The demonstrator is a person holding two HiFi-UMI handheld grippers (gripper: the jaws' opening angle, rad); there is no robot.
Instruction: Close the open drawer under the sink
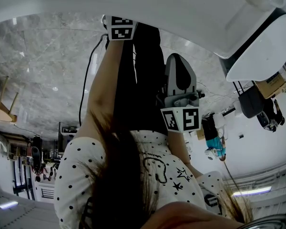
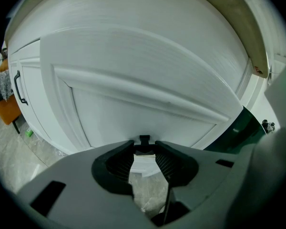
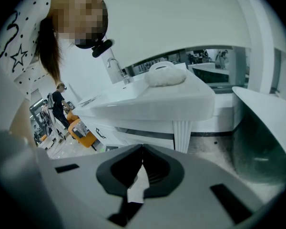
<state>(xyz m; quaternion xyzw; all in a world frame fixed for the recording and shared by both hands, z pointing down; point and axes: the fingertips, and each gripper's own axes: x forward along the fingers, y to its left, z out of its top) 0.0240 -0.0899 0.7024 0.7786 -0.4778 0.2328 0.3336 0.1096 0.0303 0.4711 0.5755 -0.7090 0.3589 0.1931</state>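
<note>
The white panelled front of the drawer [image 2: 133, 89] fills the left gripper view and is seen just ahead of the left gripper [image 2: 144, 148]. This gripper's jaws are held a little apart and nothing is grasped between them. The right gripper [image 3: 142, 149] is kept clenched, with its jaws pressed together on nothing. It is pointed toward the sink [image 3: 152, 106], where a white cloth [image 3: 164, 76] is laid near the tap [image 3: 116, 68].

We see the drawer [image 2: 133, 70] as a white front with 1 framed recessed panel, spanning 9 to 3 o'clock.
</note>
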